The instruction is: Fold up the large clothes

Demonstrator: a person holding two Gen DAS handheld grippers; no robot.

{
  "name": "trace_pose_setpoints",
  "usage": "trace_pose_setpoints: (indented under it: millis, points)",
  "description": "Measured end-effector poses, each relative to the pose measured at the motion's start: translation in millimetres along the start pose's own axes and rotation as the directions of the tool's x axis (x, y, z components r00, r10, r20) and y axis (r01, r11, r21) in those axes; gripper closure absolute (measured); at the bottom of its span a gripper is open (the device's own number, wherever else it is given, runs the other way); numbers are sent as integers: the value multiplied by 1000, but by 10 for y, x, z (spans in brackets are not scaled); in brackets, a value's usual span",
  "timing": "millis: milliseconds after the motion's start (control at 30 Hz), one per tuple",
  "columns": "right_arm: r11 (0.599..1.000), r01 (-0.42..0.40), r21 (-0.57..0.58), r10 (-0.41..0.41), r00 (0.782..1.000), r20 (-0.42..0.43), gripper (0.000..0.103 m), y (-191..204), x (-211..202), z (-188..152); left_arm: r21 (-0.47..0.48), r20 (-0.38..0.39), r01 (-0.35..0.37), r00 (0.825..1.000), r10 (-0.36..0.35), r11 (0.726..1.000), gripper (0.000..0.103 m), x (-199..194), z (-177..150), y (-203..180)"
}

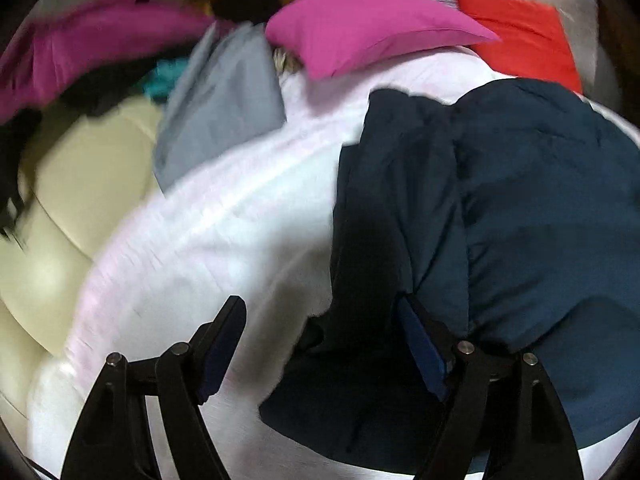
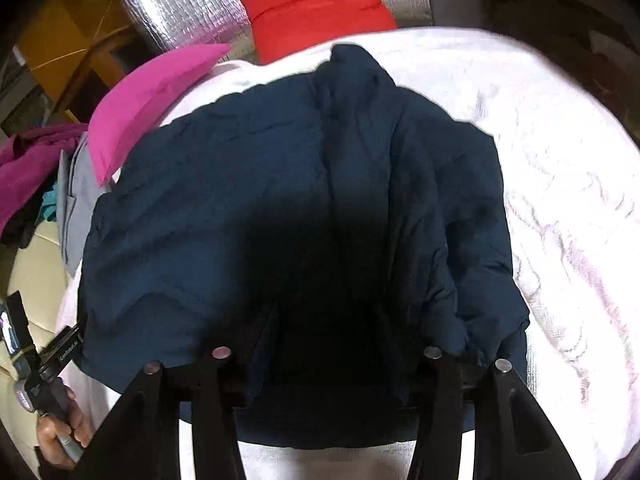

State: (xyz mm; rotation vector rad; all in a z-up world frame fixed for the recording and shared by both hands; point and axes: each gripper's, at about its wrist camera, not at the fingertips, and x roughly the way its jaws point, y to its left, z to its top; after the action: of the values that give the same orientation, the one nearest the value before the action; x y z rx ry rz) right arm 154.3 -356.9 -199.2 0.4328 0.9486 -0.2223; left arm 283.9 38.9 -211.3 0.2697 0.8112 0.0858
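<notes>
A dark navy padded jacket [image 1: 540, 200] [image 2: 240, 220] lies spread on a white fluffy blanket [image 1: 220, 240] [image 2: 560, 160]. My left gripper [image 1: 320, 316] is open wide at the jacket's left edge. Its right finger [image 1: 420, 344] touches the navy cloth, and its left finger [image 1: 224, 340] is over bare blanket. My right gripper [image 2: 324, 320] hangs over the jacket's near hem with its jaws apart, the tips dim in shadow against the dark fabric. At the lower left of the right wrist view, a person's hand [image 2: 60, 432] holds the left gripper's handle.
A pink pillow [image 1: 360, 28] [image 2: 148, 100] and a red pillow [image 1: 520, 36] [image 2: 312, 4] lie at the blanket's far side. A grey garment [image 1: 220, 112], a magenta garment [image 1: 80, 48] and other clothes are piled on the left over a cream sofa [image 1: 80, 184]. Silver foil [image 2: 180, 4] lies behind.
</notes>
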Motion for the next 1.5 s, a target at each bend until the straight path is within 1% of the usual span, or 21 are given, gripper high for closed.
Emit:
trace_pose_setpoints:
  millis: [67,167,200,233,267,333,433,467,533,567,633,733,767,867,1000,1033,1133,1200,1300,1433,1500]
  points:
    - [1000,-13,2,13,1000,1,42,14,-111,-20,27,23,-7,1000,6,1000,24,-100,-26,-27]
    - [1000,-16,-24,17,998,55,41,64,-431,-75,9,56,44,997,-44,999,24,-348,-43,27]
    - [999,-11,-39,14,997,76,39,90,-529,-65,-4,90,64,994,-63,998,24,-510,-67,65]
    - [999,-5,-54,10,995,101,35,123,-643,-89,-20,124,78,989,-75,997,24,-669,-102,109]
    - [998,1,-70,8,992,127,34,142,-780,-125,-30,147,94,985,-89,995,23,-757,-92,162]
    - [994,16,-106,4,984,180,34,227,-1051,-187,-50,202,149,970,-136,988,17,-1079,-144,264]
    - [991,24,-133,11,965,263,31,333,-1447,-305,-66,267,177,952,-153,982,15,-1536,-141,385]
    - [990,25,-135,15,958,287,29,373,-1557,-333,-68,285,183,946,-157,981,15,-1635,-112,414]
    - [990,27,-142,21,943,331,28,425,-1801,-368,-84,332,197,930,-159,977,11,-1961,-73,517]
    - [988,30,-148,23,937,349,25,488,-1909,-391,-91,351,203,923,-160,975,10,-2083,-57,563]
    - [987,32,-160,30,927,375,24,551,-2095,-458,-102,392,210,907,-155,972,10,-2324,-43,645]
    - [983,43,-177,35,908,418,23,647,-2381,-566,-111,447,191,886,-123,975,9,-2684,-36,718]
    - [983,46,-178,35,903,429,21,671,-2464,-617,-112,459,185,881,-114,976,9,-2780,-42,729]
    - [983,33,-180,52,893,448,21,720,-2694,-732,-119,480,158,874,-83,980,8,-3024,-63,749]
    - [986,27,-167,58,873,484,21,726,-2987,-887,-119,515,169,853,-85,978,8,-3382,-150,769]
    - [986,25,-162,59,870,490,20,718,-3083,-937,-119,528,172,845,-84,978,8,-3473,-173,782]
    - [988,14,-153,65,864,500,19,711,-3237,-1043,-124,551,172,831,-76,977,8,-3682,-226,807]
    - [988,26,-154,57,856,513,18,725,-3344,-1136,-129,561,168,825,-68,977,8,-3801,-261,814]
    - [985,50,-166,49,838,543,15,778,-3520,-1300,-135,570,160,820,-56,978,8,-3952,-308,822]
    - [984,36,-176,72,819,569,12,811,-3716,-1474,-156,585,176,809,-52,972,8,-4152,-361,884]
    - [986,35,-161,68,803,592,11,818,-3794,-1569,-168,588,184,807,-51,969,8,-4202,-372,915]
